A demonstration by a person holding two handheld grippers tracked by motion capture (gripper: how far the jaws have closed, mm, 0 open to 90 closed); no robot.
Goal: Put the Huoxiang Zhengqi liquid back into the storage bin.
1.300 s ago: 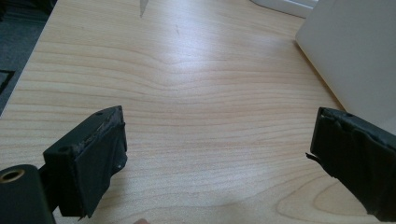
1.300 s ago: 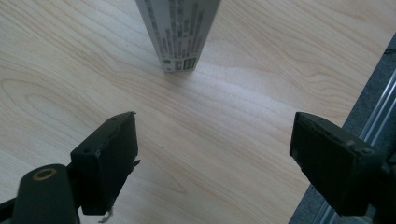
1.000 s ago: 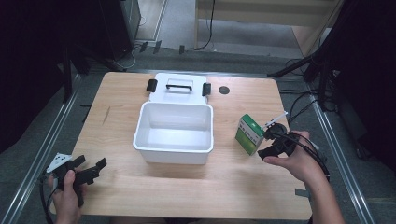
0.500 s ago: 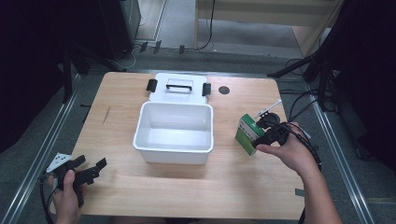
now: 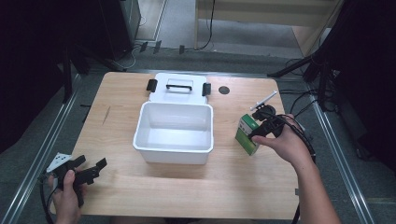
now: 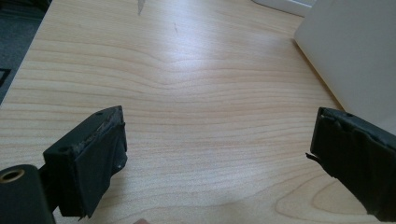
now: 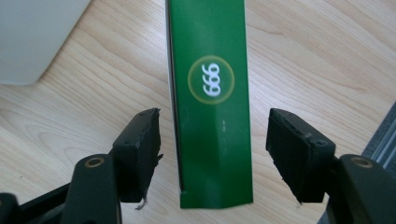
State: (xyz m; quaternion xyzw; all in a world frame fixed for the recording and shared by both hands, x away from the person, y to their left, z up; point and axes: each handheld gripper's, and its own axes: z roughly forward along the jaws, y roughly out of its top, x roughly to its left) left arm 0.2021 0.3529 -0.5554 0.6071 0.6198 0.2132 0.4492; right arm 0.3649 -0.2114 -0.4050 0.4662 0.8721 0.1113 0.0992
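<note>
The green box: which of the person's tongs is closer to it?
Right. The right tongs straddle the green box, pads not touching; the left tongs sit far across the table.

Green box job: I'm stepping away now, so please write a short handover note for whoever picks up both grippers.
Right gripper: jaws either side of the green box, just been closing, pads not yet touching it.
Left gripper: open, nothing between the jaws, low at the table's near left corner.
Box stands right of the open white bin; its lid lies behind.
Done: box straddled.
Left: probably close, lift, place in bin.
</note>
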